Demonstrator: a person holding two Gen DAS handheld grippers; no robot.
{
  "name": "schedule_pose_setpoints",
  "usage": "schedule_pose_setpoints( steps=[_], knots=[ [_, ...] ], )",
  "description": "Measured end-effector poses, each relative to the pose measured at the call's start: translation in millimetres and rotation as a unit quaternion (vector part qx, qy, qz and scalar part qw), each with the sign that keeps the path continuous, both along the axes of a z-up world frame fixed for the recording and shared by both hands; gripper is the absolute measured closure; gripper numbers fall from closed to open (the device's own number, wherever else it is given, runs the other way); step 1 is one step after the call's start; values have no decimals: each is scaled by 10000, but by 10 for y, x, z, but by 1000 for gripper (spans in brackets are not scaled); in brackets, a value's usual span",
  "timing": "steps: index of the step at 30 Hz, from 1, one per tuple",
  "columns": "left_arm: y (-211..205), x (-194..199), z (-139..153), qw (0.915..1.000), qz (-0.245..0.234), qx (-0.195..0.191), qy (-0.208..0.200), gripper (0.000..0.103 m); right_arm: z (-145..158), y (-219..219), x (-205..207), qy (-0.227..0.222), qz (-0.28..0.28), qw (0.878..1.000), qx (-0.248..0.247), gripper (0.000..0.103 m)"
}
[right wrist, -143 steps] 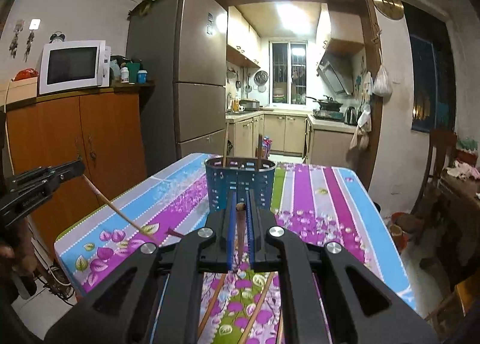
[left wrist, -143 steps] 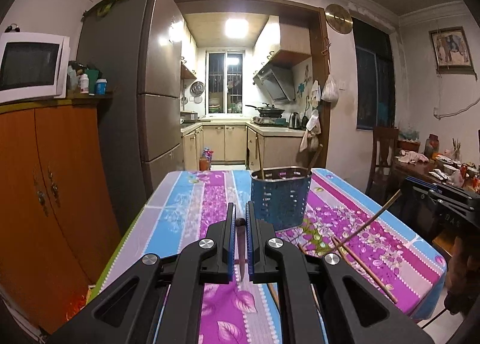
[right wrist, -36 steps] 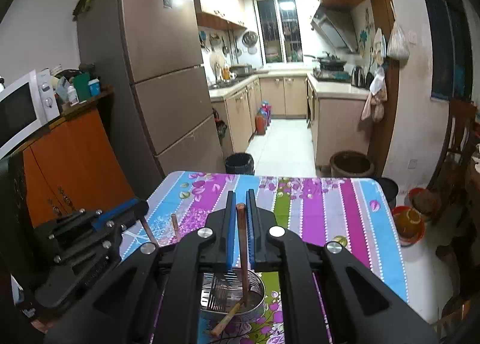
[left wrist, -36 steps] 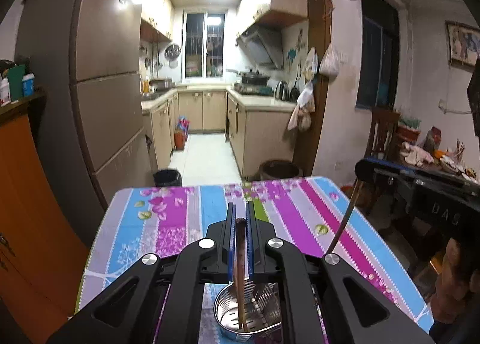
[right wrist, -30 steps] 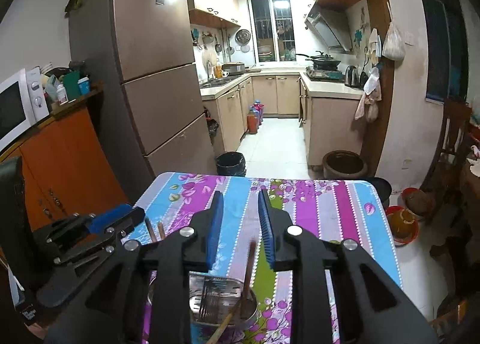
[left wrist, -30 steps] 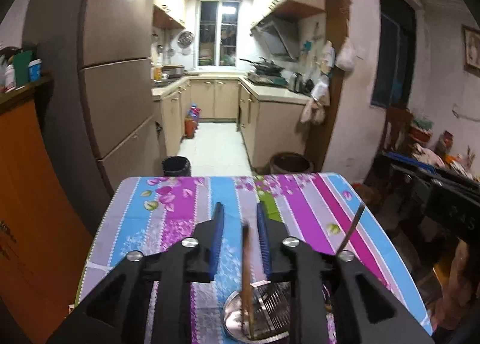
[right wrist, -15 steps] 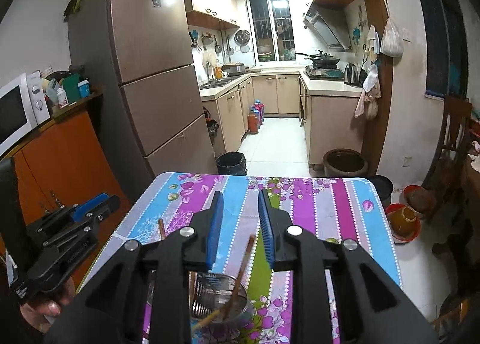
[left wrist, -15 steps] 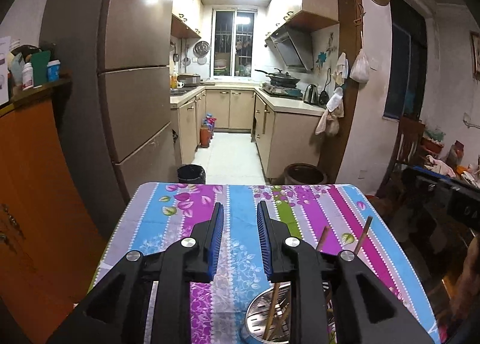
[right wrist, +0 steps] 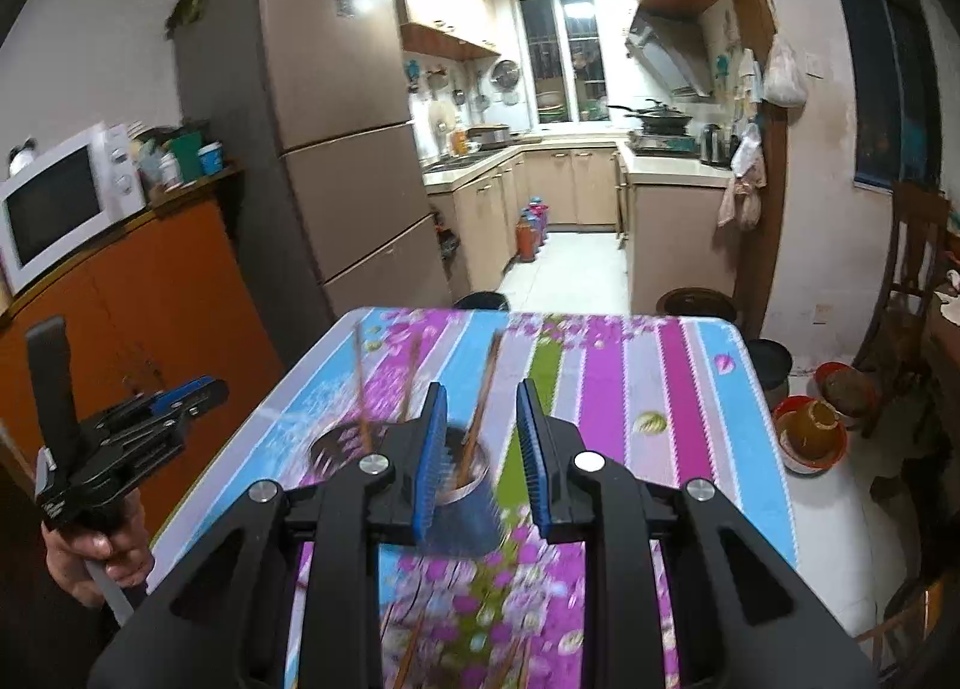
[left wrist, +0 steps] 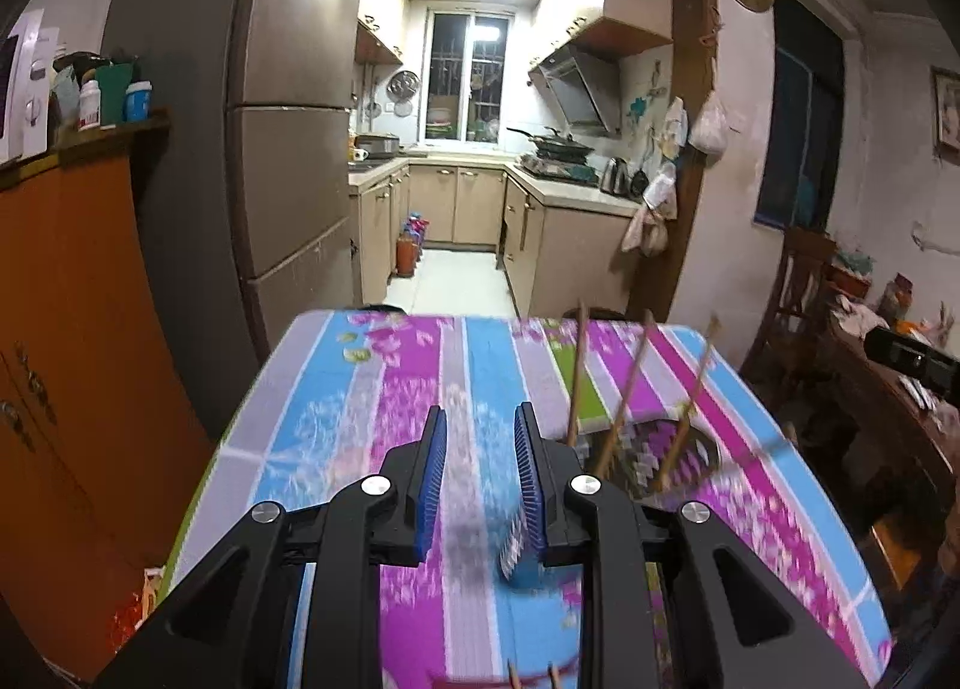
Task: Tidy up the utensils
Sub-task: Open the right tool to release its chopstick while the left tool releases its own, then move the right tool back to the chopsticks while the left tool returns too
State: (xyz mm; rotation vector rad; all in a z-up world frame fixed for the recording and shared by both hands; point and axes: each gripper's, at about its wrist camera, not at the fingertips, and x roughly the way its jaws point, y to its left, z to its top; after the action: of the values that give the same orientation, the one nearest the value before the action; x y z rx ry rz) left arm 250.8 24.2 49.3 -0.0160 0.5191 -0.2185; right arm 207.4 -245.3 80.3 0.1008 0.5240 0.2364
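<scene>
Your table [left wrist: 336, 389], under a striped floral cloth, ran toward the kitchen at 12 o'clock. The blue utensil holder [right wrist: 465, 515] stood on it, blurred: at 2 o'clock from your left gripper [left wrist: 478, 449], just under your right gripper [right wrist: 482, 413]. Three chopsticks [left wrist: 624, 395] leaned upright in it, and loose chopsticks [left wrist: 531, 674] lay at 6 o'clock in the left view. Both grippers had fingers spread, pinching nothing. Your hand [right wrist: 90, 557] held the left gripper at 8 o'clock in the right view.
</scene>
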Motion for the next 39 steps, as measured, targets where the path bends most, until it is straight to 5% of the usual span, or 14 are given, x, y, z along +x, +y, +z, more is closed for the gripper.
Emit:
schedule_pose_setpoints(
  steps=[12,28,39],
  knots=[
    [43,-905,-549,9985,-374,248,329,78,-505,224,-874,167,329,9993,-1,80],
    [-268,-1991,-752,9952,-921,318,-40,77,-909,531,-1740,44,355,9993,-147,80],
    [-287,-2476,-1147,9946,-849,589,-134,74,-1509,654,-2166,391,195,9985,-332,80]
  ],
)
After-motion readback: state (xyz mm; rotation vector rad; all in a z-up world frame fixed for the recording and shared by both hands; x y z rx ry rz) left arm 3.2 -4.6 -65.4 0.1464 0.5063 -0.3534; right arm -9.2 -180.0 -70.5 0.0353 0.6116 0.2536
